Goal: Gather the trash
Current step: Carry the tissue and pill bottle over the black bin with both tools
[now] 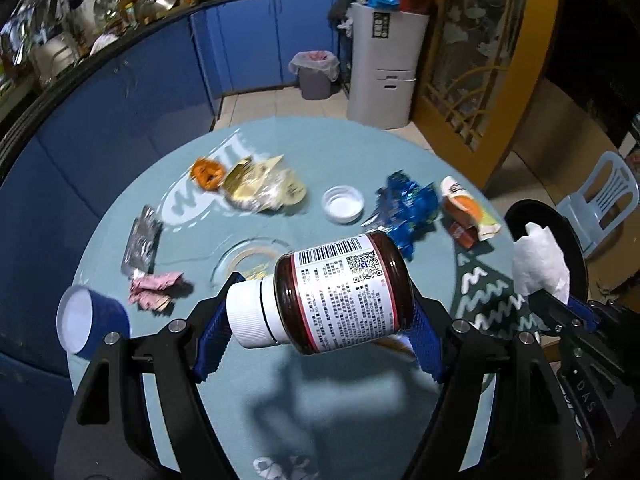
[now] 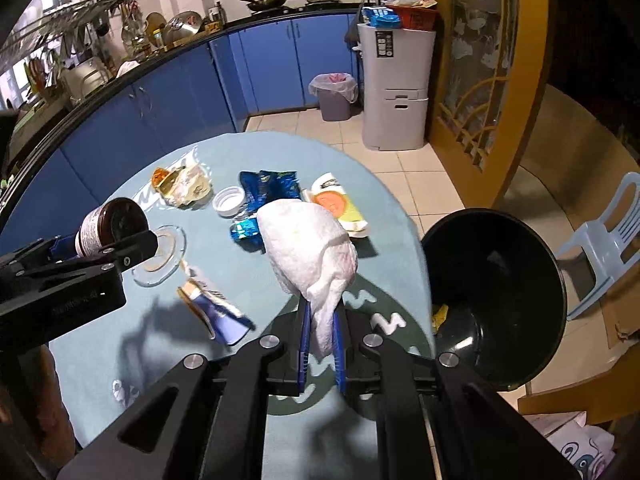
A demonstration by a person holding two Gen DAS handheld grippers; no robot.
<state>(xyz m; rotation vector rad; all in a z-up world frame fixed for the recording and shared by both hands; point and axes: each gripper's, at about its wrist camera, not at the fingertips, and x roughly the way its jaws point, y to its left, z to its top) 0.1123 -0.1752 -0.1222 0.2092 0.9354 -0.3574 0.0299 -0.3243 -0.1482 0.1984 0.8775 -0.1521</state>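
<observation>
Blue wrapper (image 1: 408, 204), white lid (image 1: 343, 204), black bin (image 2: 496, 296)

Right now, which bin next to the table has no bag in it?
The black bin right beside the table: its inside is bare and shiny. The grey bin by the blue cabinets has a white bag over its rim.

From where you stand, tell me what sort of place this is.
Most likely a home kitchen: blue cabinet doors under a black countertop, a dark frying pan on the stove, and a round table with a pale blue cloth strewn with wrappers.
</observation>
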